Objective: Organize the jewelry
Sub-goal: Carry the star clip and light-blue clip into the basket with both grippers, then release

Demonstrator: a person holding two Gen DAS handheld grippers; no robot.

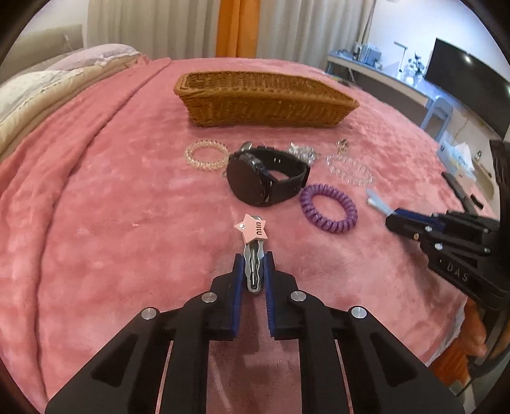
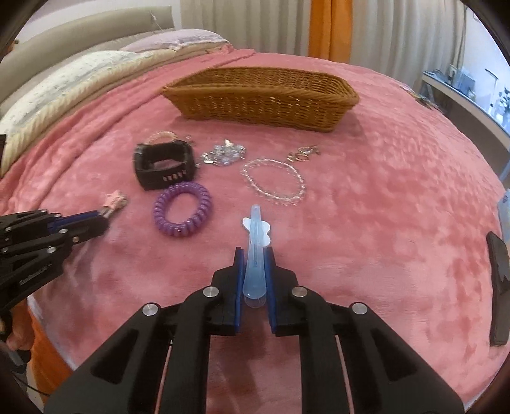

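Both grippers are clamping hair clips lengthwise between their fingers, left gripper (image 1: 254, 269) holding the pink star clip (image 1: 253, 251), right gripper (image 2: 255, 267) the blue clip (image 2: 256, 251), wicker basket (image 1: 264, 105) lying straight ahead beyond the scattered bracelets.

pink fleece blanket (image 1: 127, 223) covers the bed, pillows (image 2: 63, 82) at its head, cream and orange curtains (image 1: 236, 25) behind, dark tv (image 1: 462, 73) over a desk (image 1: 382, 76).

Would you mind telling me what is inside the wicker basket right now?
Nothing shows inside the wicker basket; only woven inner walls are visible. Its near wall hides the floor, so flat items there cannot be ruled out.
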